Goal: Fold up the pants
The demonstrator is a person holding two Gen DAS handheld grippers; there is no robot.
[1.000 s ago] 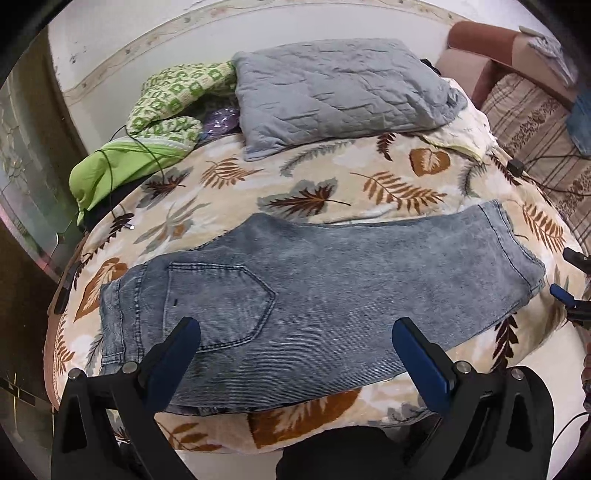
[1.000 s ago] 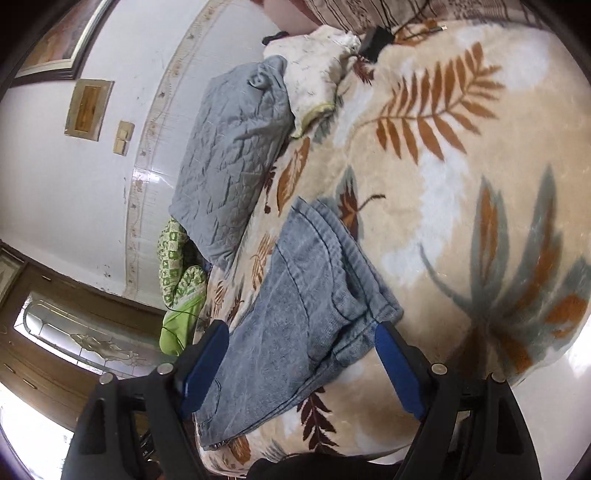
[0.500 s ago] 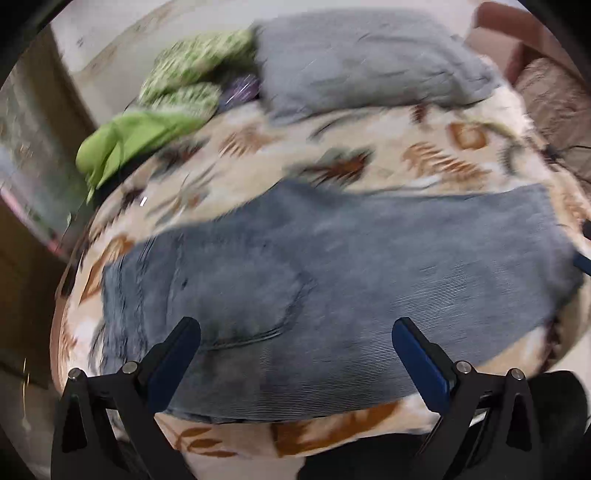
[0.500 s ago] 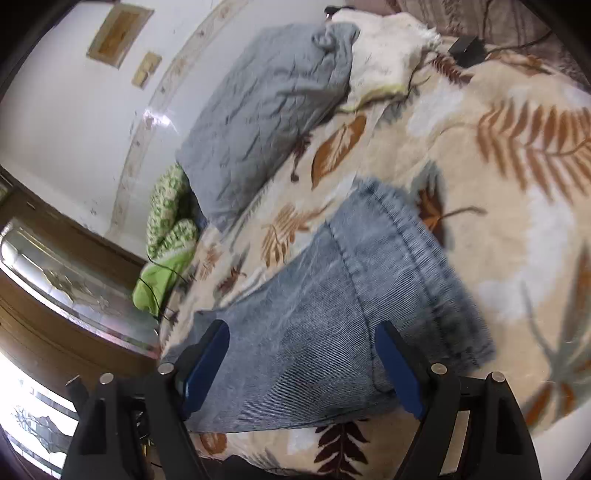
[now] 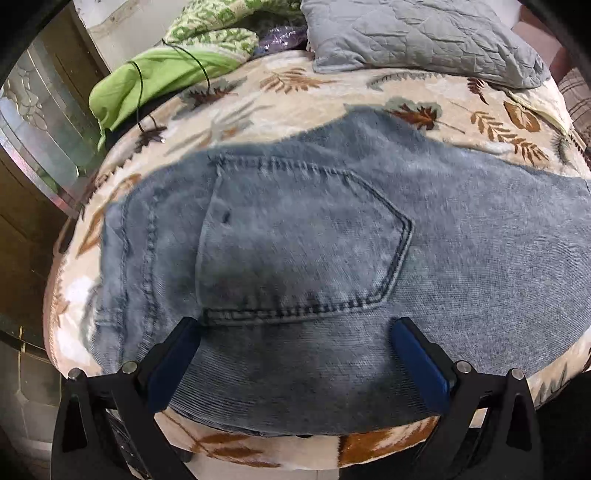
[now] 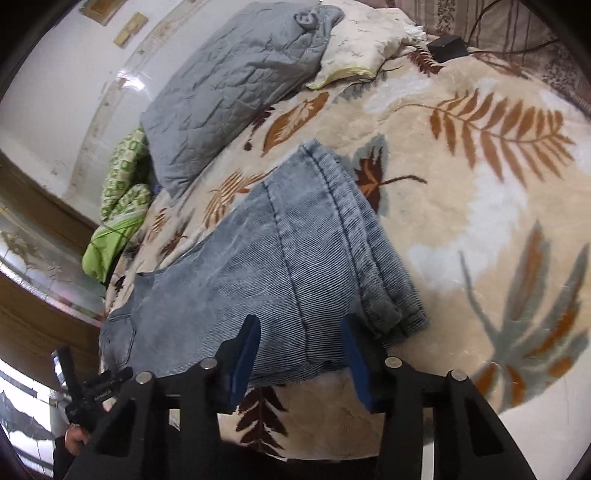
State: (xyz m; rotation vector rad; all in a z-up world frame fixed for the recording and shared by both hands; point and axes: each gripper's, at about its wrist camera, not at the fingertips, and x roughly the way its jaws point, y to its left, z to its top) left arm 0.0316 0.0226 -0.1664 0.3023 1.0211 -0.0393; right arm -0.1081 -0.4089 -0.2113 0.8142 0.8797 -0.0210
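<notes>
Grey-blue denim pants [image 5: 332,236] lie flat across a bed with a leaf-print blanket [image 5: 295,92], back pocket up, waistband at the left. My left gripper [image 5: 295,365] is open, its blue pads over the near edge of the seat just below the pocket. In the right wrist view the leg hems [image 6: 373,258] lie toward the right of the pants [image 6: 258,280]. My right gripper [image 6: 301,354] is partly closed but open, its jaws straddling the near edge of the leg by the hem. The left gripper [image 6: 88,387] shows at the lower left there.
A grey quilted pillow [image 5: 417,33] and green bedding [image 5: 162,70] with a black cable lie at the head of the bed. A cream pillow [image 6: 365,44] and a black box [image 6: 448,48] with cables sit at the far right. The bed's near edge is just below both grippers.
Both grippers have moved down and in toward the pants. The left now hangs over the seat, the right over the leg near the hem. The right jaws have narrowed.
</notes>
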